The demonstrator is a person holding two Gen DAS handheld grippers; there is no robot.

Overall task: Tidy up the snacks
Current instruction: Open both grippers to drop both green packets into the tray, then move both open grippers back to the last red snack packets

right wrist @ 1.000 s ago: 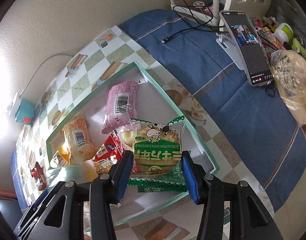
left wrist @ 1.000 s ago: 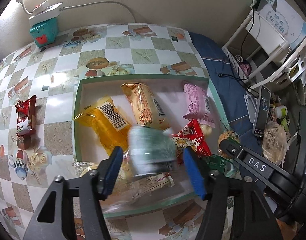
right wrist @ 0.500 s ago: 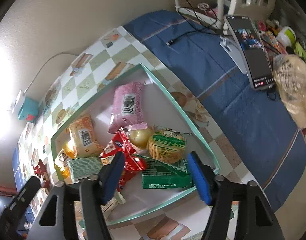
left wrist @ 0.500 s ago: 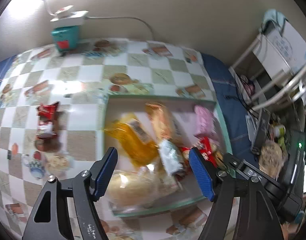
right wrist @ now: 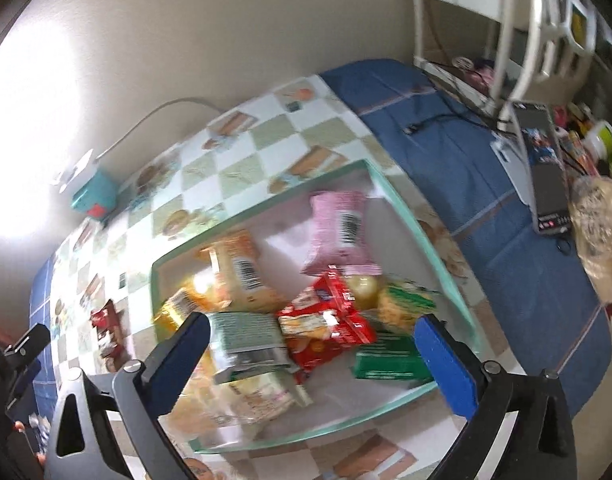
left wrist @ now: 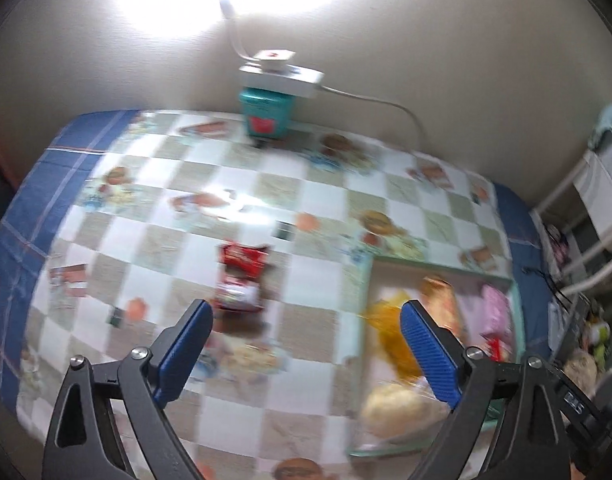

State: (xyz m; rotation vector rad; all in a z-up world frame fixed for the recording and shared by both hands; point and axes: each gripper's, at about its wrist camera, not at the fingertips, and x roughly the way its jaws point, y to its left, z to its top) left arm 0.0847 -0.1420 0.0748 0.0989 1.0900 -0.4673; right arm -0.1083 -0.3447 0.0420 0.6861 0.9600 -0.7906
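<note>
Checkered oilcloth is stretching under my left gripper [left wrist: 306, 350], its fingers spread wide and carrying nothing, while the red snack packet [left wrist: 241, 280] is lying outside the tray [left wrist: 368, 280]. Right gripper [right wrist: 312, 350] is hovering equally wide and unloaded. I am judging the packet light, crinkly and crushable, best pinched gently across its middle.

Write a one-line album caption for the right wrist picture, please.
Open right tool hovering over a green-rimmed tray piled with snack packets, a pink packet at the back.
</note>
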